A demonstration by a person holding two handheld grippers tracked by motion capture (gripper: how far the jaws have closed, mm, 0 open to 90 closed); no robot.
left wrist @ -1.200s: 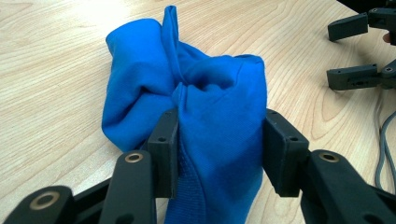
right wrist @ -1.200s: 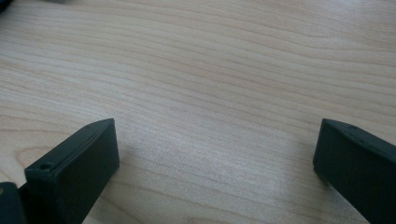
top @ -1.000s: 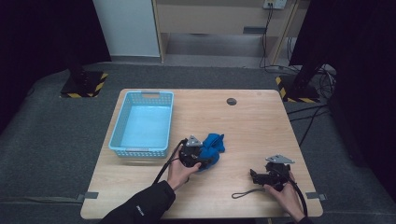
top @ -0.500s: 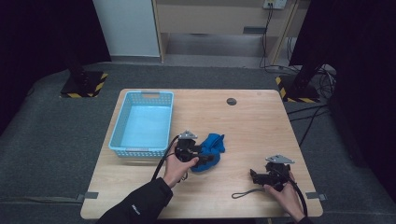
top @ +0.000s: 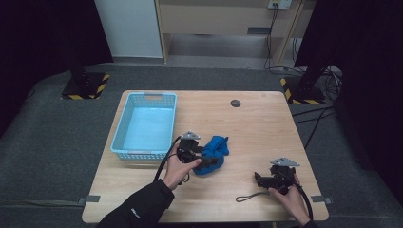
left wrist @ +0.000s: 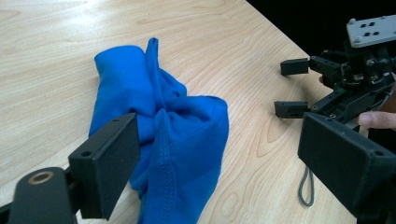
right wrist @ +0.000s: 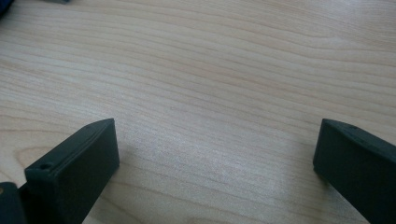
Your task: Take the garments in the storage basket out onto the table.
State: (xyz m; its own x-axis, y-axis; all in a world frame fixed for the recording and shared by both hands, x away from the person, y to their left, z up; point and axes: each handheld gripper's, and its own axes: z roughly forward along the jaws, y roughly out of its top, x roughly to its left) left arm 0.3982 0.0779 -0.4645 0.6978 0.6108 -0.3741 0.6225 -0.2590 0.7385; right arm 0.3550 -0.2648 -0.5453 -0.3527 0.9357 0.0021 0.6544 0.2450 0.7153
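Observation:
A crumpled blue cloth (top: 217, 146) lies near the middle of the wooden table (top: 266, 128), just right of the basket. My left gripper (top: 208, 160) is at the cloth's near-left side. In the left gripper view the left gripper (left wrist: 224, 140) stands open, its jaws wide apart over the cloth (left wrist: 159, 126), the left jaw against the fabric. My right gripper (top: 260, 179) rests low at the table's front right, open. The right gripper view has the right gripper (right wrist: 215, 154) over bare wood with nothing between its jaws. The right gripper (left wrist: 292, 88) is also seen beyond the cloth.
A light blue plastic basket (top: 141, 153) stands at the table's left with nothing seen inside. A small dark round disc (top: 235, 102) sits near the far edge. A grey strap loop (top: 244, 197) trails from the right gripper. Black stands with striped bases flank the table.
My left gripper has shifted slightly at the near side of the blue cloth. The cloth and the right gripper stay where they were.

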